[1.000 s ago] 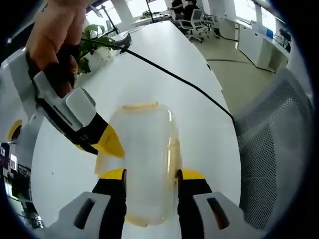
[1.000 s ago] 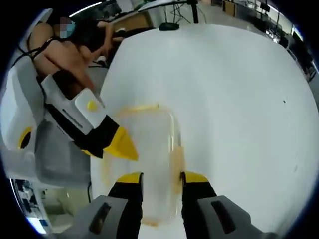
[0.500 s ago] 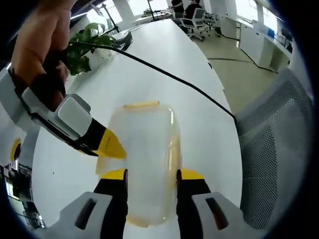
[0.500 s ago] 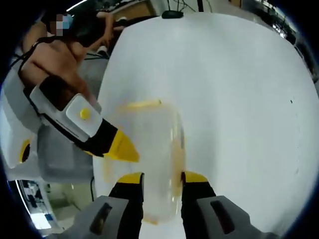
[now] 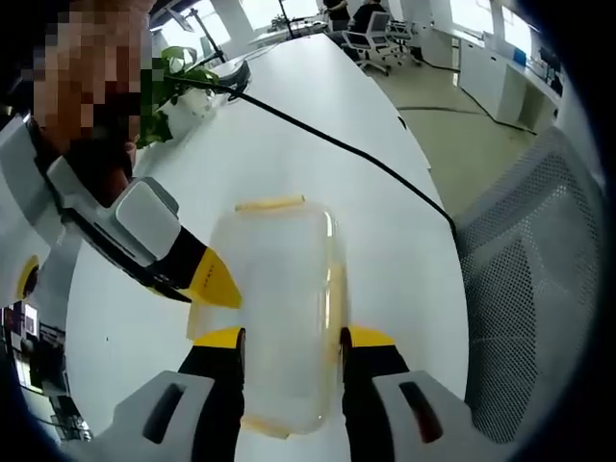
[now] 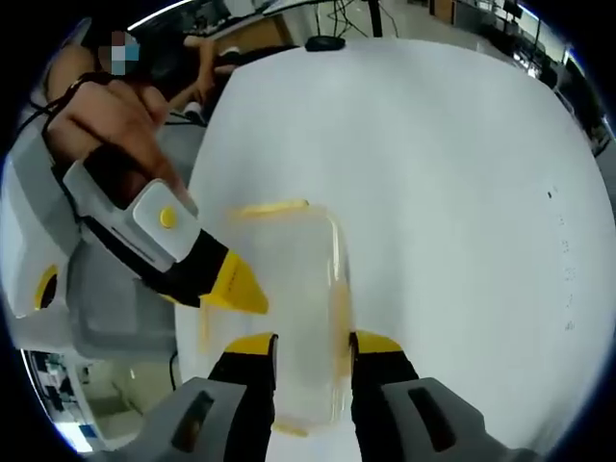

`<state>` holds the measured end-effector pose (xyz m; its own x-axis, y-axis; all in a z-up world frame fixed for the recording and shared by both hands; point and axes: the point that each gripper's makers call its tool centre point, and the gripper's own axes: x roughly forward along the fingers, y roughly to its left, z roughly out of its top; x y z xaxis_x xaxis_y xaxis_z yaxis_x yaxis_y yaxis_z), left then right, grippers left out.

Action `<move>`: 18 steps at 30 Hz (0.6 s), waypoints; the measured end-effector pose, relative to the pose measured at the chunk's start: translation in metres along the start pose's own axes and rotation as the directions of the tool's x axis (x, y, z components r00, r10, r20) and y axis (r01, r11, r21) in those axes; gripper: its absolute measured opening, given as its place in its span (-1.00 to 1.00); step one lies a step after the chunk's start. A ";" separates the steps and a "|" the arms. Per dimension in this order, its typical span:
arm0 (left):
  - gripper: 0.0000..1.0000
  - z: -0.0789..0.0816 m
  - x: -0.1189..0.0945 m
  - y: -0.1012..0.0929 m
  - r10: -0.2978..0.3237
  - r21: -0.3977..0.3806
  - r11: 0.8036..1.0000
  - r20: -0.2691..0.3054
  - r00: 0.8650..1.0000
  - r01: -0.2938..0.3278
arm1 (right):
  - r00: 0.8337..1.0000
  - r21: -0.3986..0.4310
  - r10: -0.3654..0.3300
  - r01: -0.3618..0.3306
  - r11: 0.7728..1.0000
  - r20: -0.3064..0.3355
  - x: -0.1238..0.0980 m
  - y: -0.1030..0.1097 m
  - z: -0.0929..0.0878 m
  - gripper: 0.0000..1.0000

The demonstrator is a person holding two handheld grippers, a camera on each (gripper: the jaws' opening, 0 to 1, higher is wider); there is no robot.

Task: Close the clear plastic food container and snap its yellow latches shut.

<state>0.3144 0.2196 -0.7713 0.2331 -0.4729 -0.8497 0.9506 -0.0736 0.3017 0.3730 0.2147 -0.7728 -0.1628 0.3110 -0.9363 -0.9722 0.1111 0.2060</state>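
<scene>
Clear plastic food container (image 5: 284, 313) flat on white counter (image 5: 289, 144), lid on, at 6 o'clock in left gripper view. Left tool (image 5: 287, 339) w/ yellow-tipped jaws straddling container's near end, one per long side; touching or just beside the walls, cannot tell if clamped. Right tool (image 5: 214, 282) coming in from 9 o'clock, yellow tip at container's side edge; own jaw gap not readable here. Yellow latches (image 5: 270, 204) visible at far end + along sides; snapped or not, can't tell.

Right gripper view: same container (image 6: 289, 308) from the opposite end, right tool (image 6: 306, 345) jaws astride it, one per long side; clamped or merely beside, cannot tell. Left tool (image 6: 236, 286) entering from 9 o'clock, hand (image 6: 115, 120) gripping its body, tip at container's side.

Left gripper view extras: black cable (image 5: 337, 144) running across counter toward 12, potted plant (image 5: 178, 82) at 11, grey mesh chair (image 5: 539, 289) at 3, office chairs + desks far at 12-1. Right gripper view extras: wide bare stretch of counter (image 6: 433, 192) toward 2-3, dark stand base (image 6: 325, 43) at 12, desks beyond.
</scene>
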 end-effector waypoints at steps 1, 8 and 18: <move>-0.23 0.000 0.000 0.000 -0.001 0.001 1.000 -0.002 1.000 0.001 | 1.000 0.004 -0.004 0.004 1.000 0.002 0.000 -0.001 0.000 -0.43; -0.15 -0.002 -0.003 -0.003 -0.045 0.055 0.997 0.003 0.999 0.045 | 0.999 0.018 -0.032 0.032 0.999 0.033 0.001 0.002 0.004 -0.29; 0.03 -0.008 -0.007 -0.001 -0.050 0.051 0.997 -0.019 0.999 0.051 | 0.992 0.007 -0.103 0.102 0.995 0.070 -0.003 0.000 0.004 -0.14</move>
<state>0.3140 0.2303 -0.7692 0.1888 -0.4520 -0.8718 0.9496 -0.1420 0.2793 0.3744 0.2176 -0.7693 -0.0499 0.3635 -0.9303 -0.9827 0.1486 0.1108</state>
